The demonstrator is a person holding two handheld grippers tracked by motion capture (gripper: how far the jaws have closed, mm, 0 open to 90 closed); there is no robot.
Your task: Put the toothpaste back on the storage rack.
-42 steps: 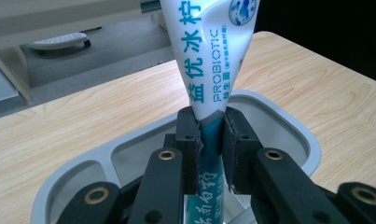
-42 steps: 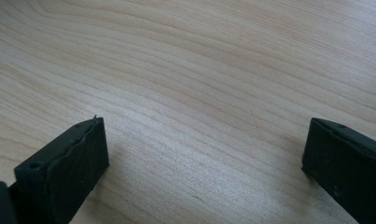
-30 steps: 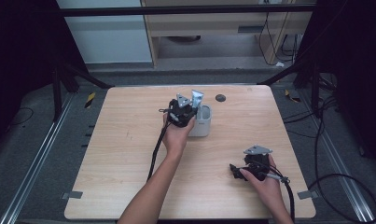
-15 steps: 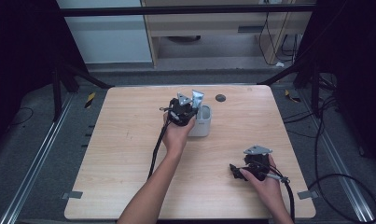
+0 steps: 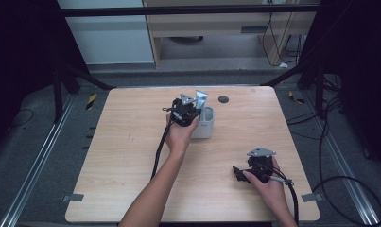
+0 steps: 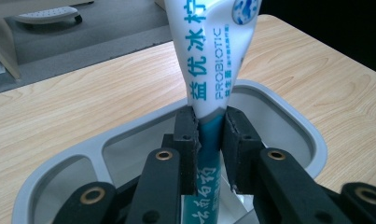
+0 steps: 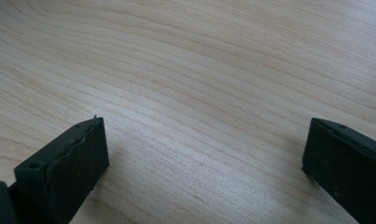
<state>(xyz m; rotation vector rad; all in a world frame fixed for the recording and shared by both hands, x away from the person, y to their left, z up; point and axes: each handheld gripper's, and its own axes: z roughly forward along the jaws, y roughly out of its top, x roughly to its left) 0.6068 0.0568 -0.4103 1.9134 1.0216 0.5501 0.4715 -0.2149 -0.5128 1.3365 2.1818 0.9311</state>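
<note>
Toothpaste tube (image 6: 209,70), white and teal with "PROBIOTIC" print, sits pinched between the jaws of the left tongs (image 6: 209,135). Jaws are clenched on the teal lower part of the tube; the white printed section rises above them, tilted slightly. Tube stands inside the grey holder (image 6: 288,116), an open rounded-rectangle cup with a divider visible at left in the left gripper view. Lower end of the tube runs down between the jaws, below the rim of the holder; whether it touches the bottom I cannot tell.

High view: left tongs (image 5: 192,105) are over the holder (image 5: 204,128), which stands on the surface (image 5: 122,156) near the middle, toward the far edge. Flat crimped end of the tube (image 5: 201,98) pokes up just beside the grey plate on the left tongs. Left hand (image 5: 180,135) grips the tool from the near side, cable trailing down along the forearm.

Right tongs (image 5: 236,173) are well apart from the holder, near the front right of the surface, held low by the right hand (image 5: 268,182). In the right gripper view the two jaws are spread wide, nothing between them, bare wood grain of the surface (image 7: 199,93) beneath.

Small dark round spot (image 5: 223,99) sits on the surface just beyond the holder, to its right.
</note>
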